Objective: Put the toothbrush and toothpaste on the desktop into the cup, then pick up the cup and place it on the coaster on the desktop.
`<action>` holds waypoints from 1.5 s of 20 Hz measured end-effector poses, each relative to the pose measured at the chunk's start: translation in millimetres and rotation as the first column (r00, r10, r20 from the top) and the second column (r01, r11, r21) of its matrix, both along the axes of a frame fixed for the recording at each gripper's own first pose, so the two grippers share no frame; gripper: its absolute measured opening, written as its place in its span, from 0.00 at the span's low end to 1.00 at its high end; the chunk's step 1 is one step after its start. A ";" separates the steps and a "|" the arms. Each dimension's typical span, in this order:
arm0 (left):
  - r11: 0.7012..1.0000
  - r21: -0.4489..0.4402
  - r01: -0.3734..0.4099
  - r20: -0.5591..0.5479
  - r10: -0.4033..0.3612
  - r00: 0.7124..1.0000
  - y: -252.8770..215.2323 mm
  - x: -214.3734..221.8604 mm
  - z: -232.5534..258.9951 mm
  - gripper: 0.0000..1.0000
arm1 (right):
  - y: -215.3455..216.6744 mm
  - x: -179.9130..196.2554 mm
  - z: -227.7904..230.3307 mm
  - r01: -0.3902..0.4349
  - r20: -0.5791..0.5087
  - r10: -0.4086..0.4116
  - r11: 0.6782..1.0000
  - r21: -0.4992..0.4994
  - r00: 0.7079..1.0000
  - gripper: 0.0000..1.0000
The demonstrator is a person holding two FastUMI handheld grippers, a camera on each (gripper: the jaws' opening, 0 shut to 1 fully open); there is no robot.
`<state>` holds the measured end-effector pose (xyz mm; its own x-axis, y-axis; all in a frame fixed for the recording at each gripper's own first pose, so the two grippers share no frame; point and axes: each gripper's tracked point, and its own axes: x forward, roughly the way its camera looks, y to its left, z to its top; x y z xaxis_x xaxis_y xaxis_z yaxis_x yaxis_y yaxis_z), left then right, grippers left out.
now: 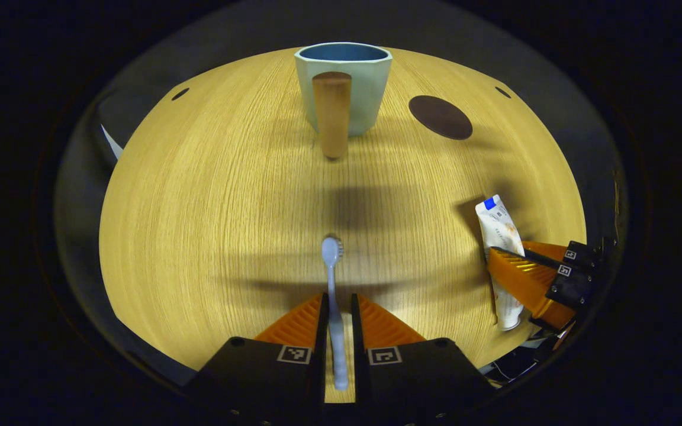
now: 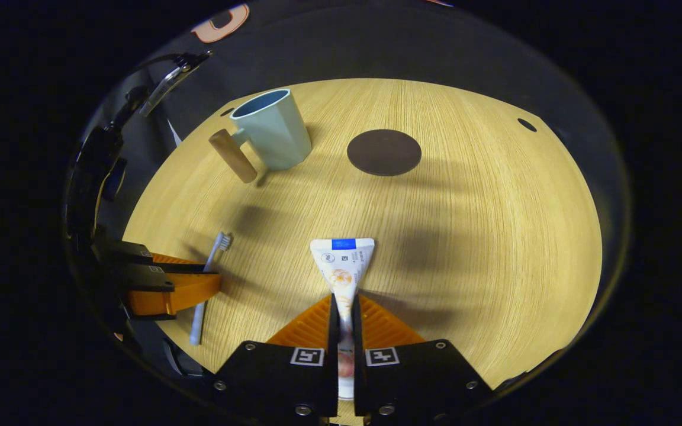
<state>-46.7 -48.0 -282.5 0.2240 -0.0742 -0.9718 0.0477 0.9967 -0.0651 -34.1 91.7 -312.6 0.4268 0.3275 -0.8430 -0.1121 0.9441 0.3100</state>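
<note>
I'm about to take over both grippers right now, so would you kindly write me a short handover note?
Left gripper: shut on the toothbrush, handle between its fingers, bristle end pointing toward the cup.
Right gripper: shut on the toothpaste, low over the desktop.
Cup: upright at the far side, nothing visible inside, wooden handle facing the left gripper.
Coaster: bare, beside the cup.
Done: both items gripped.
Left: drop both into the cup, then set it on the coaster.

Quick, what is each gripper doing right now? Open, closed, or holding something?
Left gripper: closed on the toothbrush.
Right gripper: closed on the toothpaste.
</note>
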 end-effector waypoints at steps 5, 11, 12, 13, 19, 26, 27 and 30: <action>1.000 -0.012 -0.014 0.032 0.014 0.999 -0.8 13.6 2.5 0.06 | 5.7 -0.9 5.6 -0.028 0.035 0.028 1.000 -0.004 0.999 0.06; 0.999 -0.035 -0.004 0.101 0.007 0.995 20.4 18.3 -2.3 0.02 | 4.1 6.8 18.3 -0.019 0.116 0.020 1.000 -0.006 0.993 0.06; 0.999 -0.039 -0.003 0.115 0.008 0.993 29.3 20.3 -0.5 0.02 | 2.8 9.1 21.2 -0.013 0.130 0.013 1.000 -0.003 0.991 0.06; 0.999 -0.040 -0.003 0.137 0.009 0.991 38.6 24.1 0.4 0.02 | 2.6 10.2 24.8 -0.008 0.145 0.008 1.000 0.000 0.989 0.06; 0.994 -0.113 -0.010 0.338 0.048 0.940 90.2 42.8 24.0 0.02 | 1.7 22.8 56.6 0.031 0.222 -0.051 0.995 0.090 0.974 0.06; 0.993 -0.116 -0.005 0.560 0.069 0.826 148.8 48.5 41.1 0.02 | -15.2 54.1 112.3 0.082 0.422 -0.124 0.990 0.117 0.898 0.05; 0.994 -0.112 0.000 0.591 0.067 0.804 154.1 47.5 42.7 0.02 | -18.5 58.8 121.0 0.088 0.450 -0.127 0.990 0.107 0.884 0.05; 0.996 -0.092 0.021 0.693 0.049 0.719 163.9 52.5 60.6 0.02 | -25.4 64.3 135.3 0.108 0.506 -0.146 0.989 0.105 0.850 0.06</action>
